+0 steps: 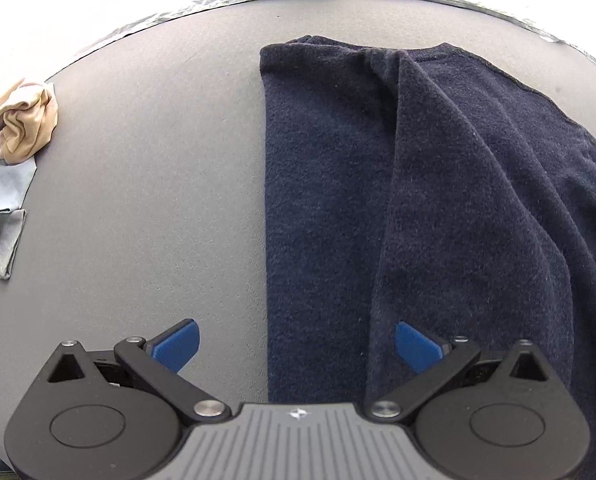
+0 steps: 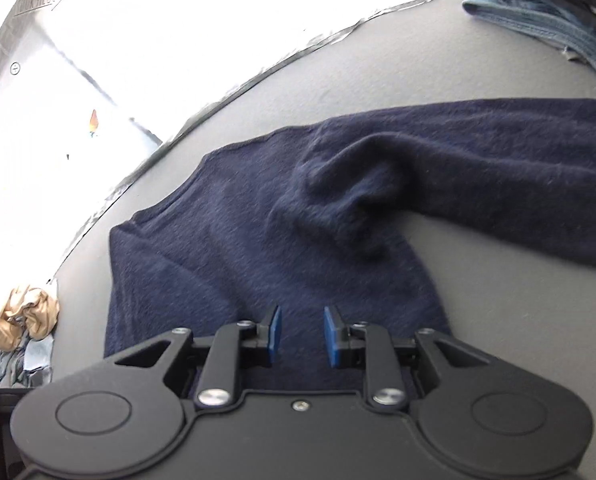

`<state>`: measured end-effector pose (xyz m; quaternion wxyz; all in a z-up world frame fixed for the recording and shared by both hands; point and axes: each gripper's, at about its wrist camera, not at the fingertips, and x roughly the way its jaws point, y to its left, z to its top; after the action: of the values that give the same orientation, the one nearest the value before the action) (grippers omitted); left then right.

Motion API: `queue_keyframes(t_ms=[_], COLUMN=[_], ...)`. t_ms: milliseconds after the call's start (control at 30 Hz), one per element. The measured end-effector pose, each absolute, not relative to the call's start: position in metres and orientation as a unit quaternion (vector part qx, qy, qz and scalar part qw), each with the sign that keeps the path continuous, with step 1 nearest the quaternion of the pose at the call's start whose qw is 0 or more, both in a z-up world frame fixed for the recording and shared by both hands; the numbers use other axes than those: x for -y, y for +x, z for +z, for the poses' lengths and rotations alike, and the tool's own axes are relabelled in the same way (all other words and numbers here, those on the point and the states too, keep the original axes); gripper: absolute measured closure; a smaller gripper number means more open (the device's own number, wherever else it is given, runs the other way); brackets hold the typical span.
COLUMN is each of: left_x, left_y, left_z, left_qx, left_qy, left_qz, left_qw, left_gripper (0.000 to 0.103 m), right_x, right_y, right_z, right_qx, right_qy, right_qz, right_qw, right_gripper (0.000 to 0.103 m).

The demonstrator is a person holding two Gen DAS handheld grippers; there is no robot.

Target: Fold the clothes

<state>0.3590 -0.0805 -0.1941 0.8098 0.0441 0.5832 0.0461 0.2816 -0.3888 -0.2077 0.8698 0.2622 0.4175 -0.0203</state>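
Left wrist view: navy sweater (image 1: 417, 200) flat on grey table (image 1: 138, 200), one sleeve folded over its body. Left gripper (image 1: 296, 346) wide open, empty; right gripper (image 2: 301, 334) slightly parted, holding nothing. Crumpled tan garment (image 1: 26, 120) at table edge.

Wide-spread left gripper (image 1: 296, 346) hovers over navy sweater (image 1: 417, 200) on grey table (image 1: 138, 200).

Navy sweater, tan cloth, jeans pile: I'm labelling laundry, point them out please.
Navy sweater (image 1: 329, 200), left wrist view, folded flat panel.
Tan cloth (image 1: 26, 120), left wrist view, crumpled middle.
Jeans pile (image 2: 537, 20), right wrist view, denim edge.
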Motion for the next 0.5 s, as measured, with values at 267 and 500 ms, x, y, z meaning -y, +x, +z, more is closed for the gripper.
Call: queue_keyframes(t_ms=[267, 500], left_x=[0.112, 0.120], left_y=[0.431, 0.466], left_z=[-0.198, -0.223], left_qx=[-0.565, -0.586], left_qy=[0.086, 0.095], left_qz=[0.016, 0.009], left_qw=[0.820, 0.805], left_gripper=[0.000, 0.000], right_x=[0.510, 0.573], right_y=[0.262, 0.245], right_z=[-0.205, -0.223], right_qx=[-0.338, -0.330], right_qy=[0.217, 0.168], right_qz=[-0.239, -0.393], right_qw=[0.884, 0.842], right_gripper=[0.057, 0.035])
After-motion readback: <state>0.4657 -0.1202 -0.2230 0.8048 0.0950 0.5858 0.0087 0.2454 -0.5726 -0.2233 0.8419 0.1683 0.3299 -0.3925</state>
